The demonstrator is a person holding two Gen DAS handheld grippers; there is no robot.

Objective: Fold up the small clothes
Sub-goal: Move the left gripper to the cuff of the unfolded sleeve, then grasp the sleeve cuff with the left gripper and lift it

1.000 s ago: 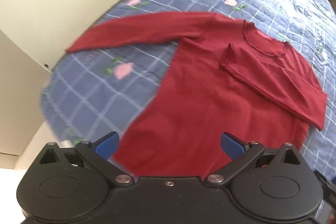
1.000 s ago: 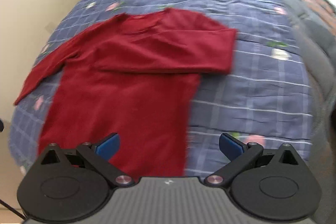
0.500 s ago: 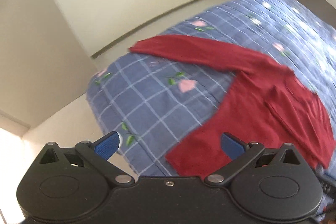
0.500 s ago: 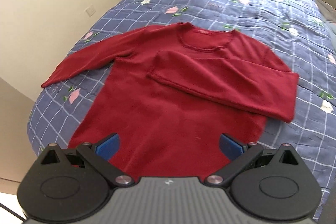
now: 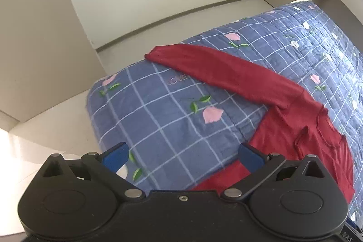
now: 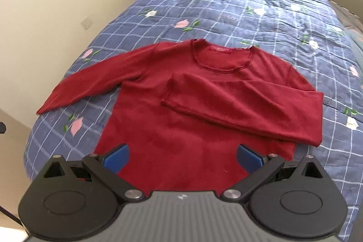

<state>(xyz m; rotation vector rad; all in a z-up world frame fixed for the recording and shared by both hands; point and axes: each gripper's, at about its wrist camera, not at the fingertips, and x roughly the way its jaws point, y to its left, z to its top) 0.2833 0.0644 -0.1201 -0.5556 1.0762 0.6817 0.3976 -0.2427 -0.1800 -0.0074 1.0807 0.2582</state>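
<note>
Blue checked quilt (image 6: pixel 261 15) carries the red sweater (image 6: pixel 181 128), one sleeve (image 6: pixel 245 106) folded across its chest. Left gripper (image 5: pixel 182 157) and right gripper (image 6: pixel 182 157) both spread, empty. Outstretched sleeve (image 5: pixel 226 72) near the quilt's edge could slip off if tugged.

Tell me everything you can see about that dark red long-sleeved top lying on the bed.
The dark red long-sleeved top looks like soft, thin knit with a round neckline and a red label inside. It lies flat, front up, on the blue checked floral quilt. One sleeve is folded across the chest; the other sleeve stretches out toward the bed's edge. Neither gripper touches it.
</note>
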